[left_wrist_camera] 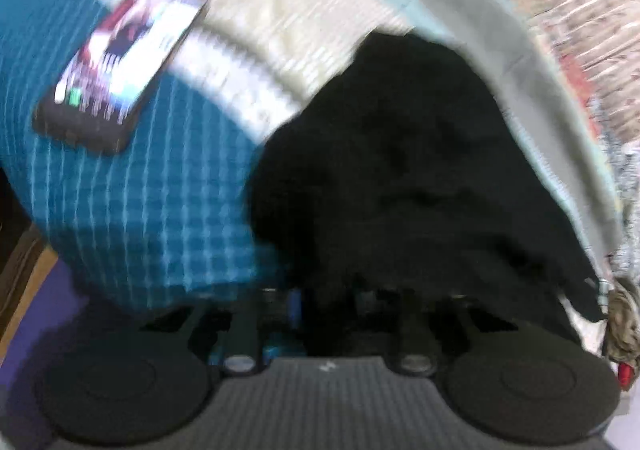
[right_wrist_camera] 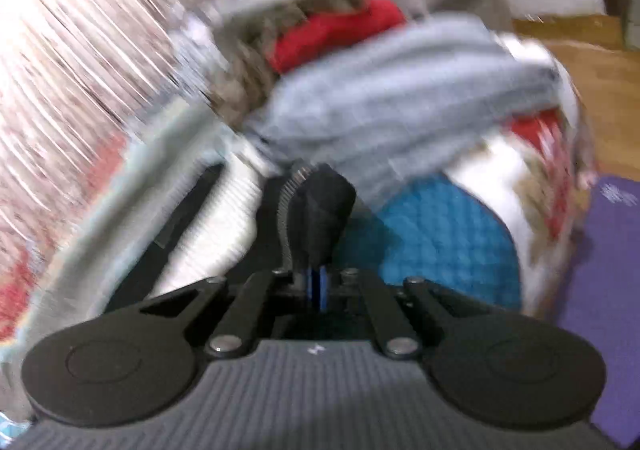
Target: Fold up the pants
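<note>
Pants (left_wrist_camera: pixel 408 178), black and bunched, are seen draped straight ahead of the left gripper (left_wrist_camera: pixel 360 290) on a bed covered by a teal checked blanket (left_wrist_camera: pixel 140 190), with a phone (left_wrist_camera: pixel 120 70) lying well apart to the left. The fingers of that gripper are hidden under the dark cloth, so whether fabric is pinched cannot be told. The right gripper (right_wrist_camera: pixel 316 210) is seen pressed together, its tips at the edge of a grey-blue cloth (right_wrist_camera: pixel 400 102) heaped with a red garment (right_wrist_camera: pixel 336 30); a grip on anything cannot be confirmed through the blur. A fold appears to be in hand. It is best done with both corners lifted evenly, the cloth kept taut, edges matched before being lowered, and the phone kept out of the sweep.
</note>
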`<state>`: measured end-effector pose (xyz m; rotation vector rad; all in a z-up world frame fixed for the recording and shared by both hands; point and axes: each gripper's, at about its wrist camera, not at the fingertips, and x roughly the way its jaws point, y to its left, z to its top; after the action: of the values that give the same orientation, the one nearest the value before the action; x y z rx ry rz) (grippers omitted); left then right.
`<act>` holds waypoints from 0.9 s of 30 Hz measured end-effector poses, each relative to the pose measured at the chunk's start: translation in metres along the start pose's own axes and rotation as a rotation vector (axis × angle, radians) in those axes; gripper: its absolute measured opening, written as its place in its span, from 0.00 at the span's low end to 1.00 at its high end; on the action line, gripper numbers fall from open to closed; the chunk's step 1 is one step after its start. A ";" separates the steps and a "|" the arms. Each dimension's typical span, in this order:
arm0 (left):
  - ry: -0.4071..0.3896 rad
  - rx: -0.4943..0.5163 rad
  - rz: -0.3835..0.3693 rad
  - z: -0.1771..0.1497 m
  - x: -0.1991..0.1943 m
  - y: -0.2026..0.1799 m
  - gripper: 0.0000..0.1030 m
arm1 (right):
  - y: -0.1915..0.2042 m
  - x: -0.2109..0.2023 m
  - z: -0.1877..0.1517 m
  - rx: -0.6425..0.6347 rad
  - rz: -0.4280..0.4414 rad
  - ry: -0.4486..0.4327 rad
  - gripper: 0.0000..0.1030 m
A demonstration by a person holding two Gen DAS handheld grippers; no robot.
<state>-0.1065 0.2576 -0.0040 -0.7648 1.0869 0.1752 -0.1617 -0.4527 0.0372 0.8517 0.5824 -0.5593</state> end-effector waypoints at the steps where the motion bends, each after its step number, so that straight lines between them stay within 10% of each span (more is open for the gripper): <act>1: 0.002 -0.016 -0.014 -0.002 0.003 0.004 0.30 | -0.010 0.007 -0.003 0.036 0.022 0.012 0.14; 6: -0.015 0.001 -0.034 -0.007 -0.005 0.004 0.41 | -0.032 -0.025 0.005 0.127 0.082 -0.087 0.31; 27: -0.051 0.012 0.021 -0.027 -0.030 0.000 0.54 | -0.115 -0.062 0.006 0.241 0.013 -0.152 0.31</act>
<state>-0.1406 0.2476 0.0151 -0.7349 1.0472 0.2042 -0.2798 -0.5060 0.0217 1.0296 0.3747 -0.6850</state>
